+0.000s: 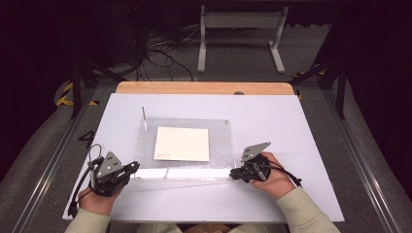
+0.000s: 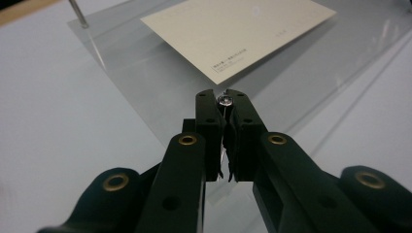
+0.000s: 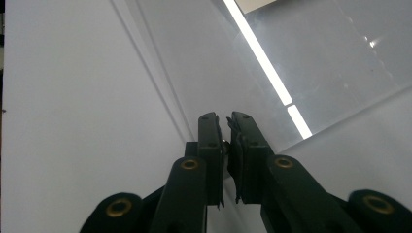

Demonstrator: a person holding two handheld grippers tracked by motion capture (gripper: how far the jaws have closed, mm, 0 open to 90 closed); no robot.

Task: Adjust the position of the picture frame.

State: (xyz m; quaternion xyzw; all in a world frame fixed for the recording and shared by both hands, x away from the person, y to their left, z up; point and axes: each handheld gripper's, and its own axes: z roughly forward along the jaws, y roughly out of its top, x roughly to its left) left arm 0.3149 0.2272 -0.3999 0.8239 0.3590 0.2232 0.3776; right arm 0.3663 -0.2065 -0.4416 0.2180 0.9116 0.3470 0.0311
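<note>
Pinching a small silver screw (image 2: 225, 100) between its jaw tips, the left gripper (image 1: 130, 168) sits at the near left corner of a clear acrylic sheet (image 1: 221, 141) that lies flat on the white tabletop (image 1: 272, 116); in the left gripper view the screw's round head shows right at the tips, the jaws pressed in on it. A cream card (image 1: 182, 143) lies under or on the sheet, near its middle, with a line of small print along one edge. A thin metal pin (image 1: 144, 116) stands upright at the sheet's far left corner. The right gripper (image 1: 234, 173) rests at the sheet's near right corner, its jaws drawn nearly together; something small and shiny sits low between them, though what it is cannot be told. Both hands hold their tools low over the tabletop, well apart.
</note>
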